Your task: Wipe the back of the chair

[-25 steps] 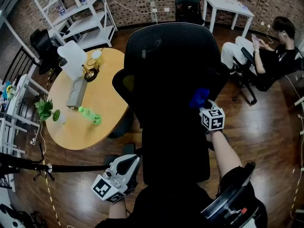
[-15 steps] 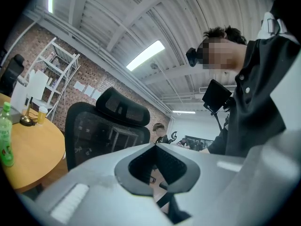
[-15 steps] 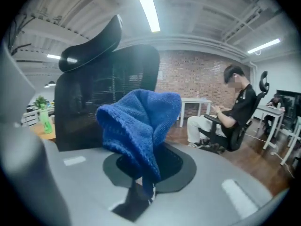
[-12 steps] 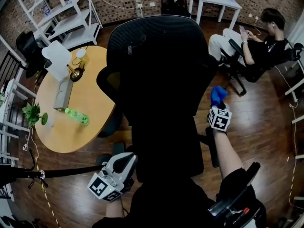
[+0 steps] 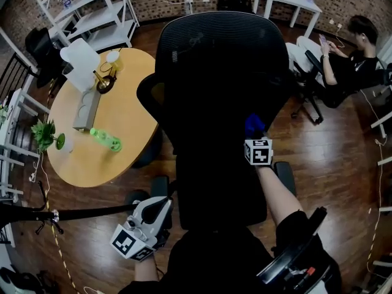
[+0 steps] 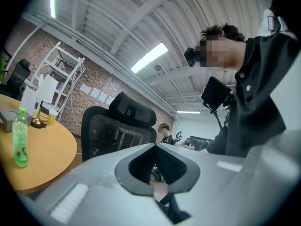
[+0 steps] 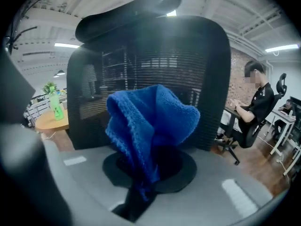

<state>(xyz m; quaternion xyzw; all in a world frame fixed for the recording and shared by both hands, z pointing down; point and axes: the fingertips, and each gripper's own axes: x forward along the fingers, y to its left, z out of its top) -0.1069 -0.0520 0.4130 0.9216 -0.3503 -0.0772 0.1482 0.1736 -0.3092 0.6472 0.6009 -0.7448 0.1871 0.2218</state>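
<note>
Our right gripper (image 5: pixel 255 137) clamps the blue cloth (image 7: pixel 149 126) at the chair back (image 5: pixel 214 72) — our left gripper (image 5: pixel 156 208), jaws together and empty, hangs low at the chair's left.

A round wooden table (image 5: pixel 125 155) bears an upright green bottle (image 5: pixel 105 139) near its middle, a grey box (image 5: pixel 86 109) just behind the bottle, and a tall white container (image 5: pixel 80 65) and a cup (image 5: pixel 113 57) at its far side. A small potted plant (image 5: pixel 44 133) sits at its left edge. A white shelf unit (image 5: pixel 86 11) stands beyond the table, and a person (image 5: pixel 346 60) sits well to its right.
</note>
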